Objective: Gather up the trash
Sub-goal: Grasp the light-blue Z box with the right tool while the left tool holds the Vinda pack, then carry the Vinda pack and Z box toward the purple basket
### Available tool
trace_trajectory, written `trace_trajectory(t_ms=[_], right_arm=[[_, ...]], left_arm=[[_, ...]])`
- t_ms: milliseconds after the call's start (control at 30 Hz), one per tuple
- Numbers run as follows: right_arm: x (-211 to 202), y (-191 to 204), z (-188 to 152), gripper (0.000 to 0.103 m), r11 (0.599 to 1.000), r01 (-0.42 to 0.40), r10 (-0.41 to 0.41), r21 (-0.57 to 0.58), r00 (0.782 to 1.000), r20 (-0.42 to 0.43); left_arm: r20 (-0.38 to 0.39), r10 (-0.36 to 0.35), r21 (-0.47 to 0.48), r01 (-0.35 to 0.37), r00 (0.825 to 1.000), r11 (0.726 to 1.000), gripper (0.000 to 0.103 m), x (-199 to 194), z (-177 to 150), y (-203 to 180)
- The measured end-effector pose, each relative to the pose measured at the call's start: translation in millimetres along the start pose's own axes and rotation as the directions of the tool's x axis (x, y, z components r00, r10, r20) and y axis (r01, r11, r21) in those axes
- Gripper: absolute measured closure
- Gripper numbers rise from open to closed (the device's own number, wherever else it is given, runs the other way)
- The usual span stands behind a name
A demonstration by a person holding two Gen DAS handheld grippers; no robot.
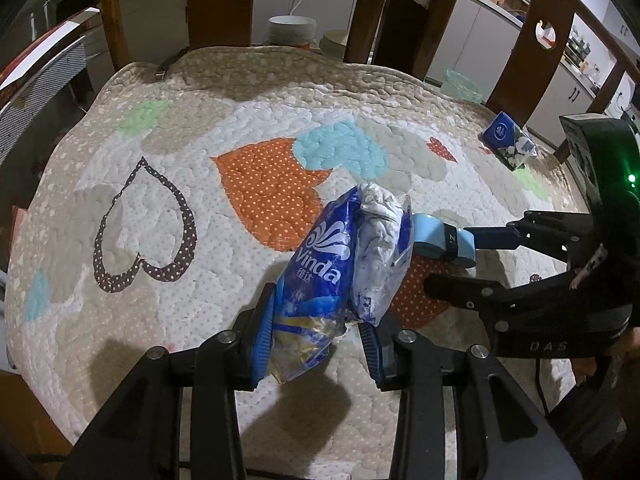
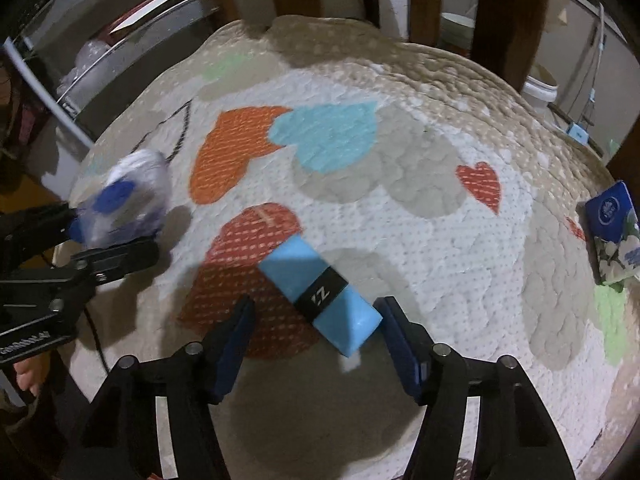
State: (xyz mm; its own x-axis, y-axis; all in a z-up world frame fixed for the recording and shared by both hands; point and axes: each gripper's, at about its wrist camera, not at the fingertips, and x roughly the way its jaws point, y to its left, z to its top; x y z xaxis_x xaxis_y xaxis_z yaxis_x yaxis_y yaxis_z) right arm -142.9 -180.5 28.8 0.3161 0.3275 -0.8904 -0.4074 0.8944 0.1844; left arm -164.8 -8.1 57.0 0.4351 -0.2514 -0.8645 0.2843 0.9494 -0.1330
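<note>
Vinda wrapper [image 1: 320, 268], largest piece of trash: hung clear above the quilted cushion [image 1: 140, 220], lower end pinched between the pads of the left gripper [image 1: 318, 338], jaws clenched on it. Thin blue plastic film, crumpled white paper [image 1: 380, 220] stuffed in the top. Judged very light, soft and slick; liable to slip or shed the paper if tipped. Best kept upright, held by the bunched film low down, as it was.

Light-blue box [image 2: 288, 264], next in size: lay on the cushion over an orange heart, between the fingers of the right gripper [image 2: 312, 332]. Jaws released, not clamped; right pad close by the near end, left pad well apart. Black band [image 2: 322, 294] round the middle. Judged stiff, light, smooth-faced. Lay askew to the jaws, so likely to need squaring up, then a grip across the long flat sides near the band.

Tissue pack [image 2: 612, 232], smallest in view: at the cushion's right edge, well apart from both grippers. Soft; whether trash, could not be told.
</note>
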Motion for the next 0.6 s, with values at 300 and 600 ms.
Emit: trace_trajectory(t_ms=[300,600], right_arm=[[9.1,10.1,4.8,0.033,0.989,0.140,-0.136,-0.054,0.987,0.083],[-14.1,-2.0,-7.5,0.068,0.997,0.061,-0.065,0.041,0.992,0.106]], left_arm=[[-0.009,0.012,-0.002,-0.012,1.000,1.000,0.066,1.9,-1.8,0.3],[-0.005,0.027,0.047,-0.027,1.000,0.999,0.066,-2.3,-1.7,-19.0]])
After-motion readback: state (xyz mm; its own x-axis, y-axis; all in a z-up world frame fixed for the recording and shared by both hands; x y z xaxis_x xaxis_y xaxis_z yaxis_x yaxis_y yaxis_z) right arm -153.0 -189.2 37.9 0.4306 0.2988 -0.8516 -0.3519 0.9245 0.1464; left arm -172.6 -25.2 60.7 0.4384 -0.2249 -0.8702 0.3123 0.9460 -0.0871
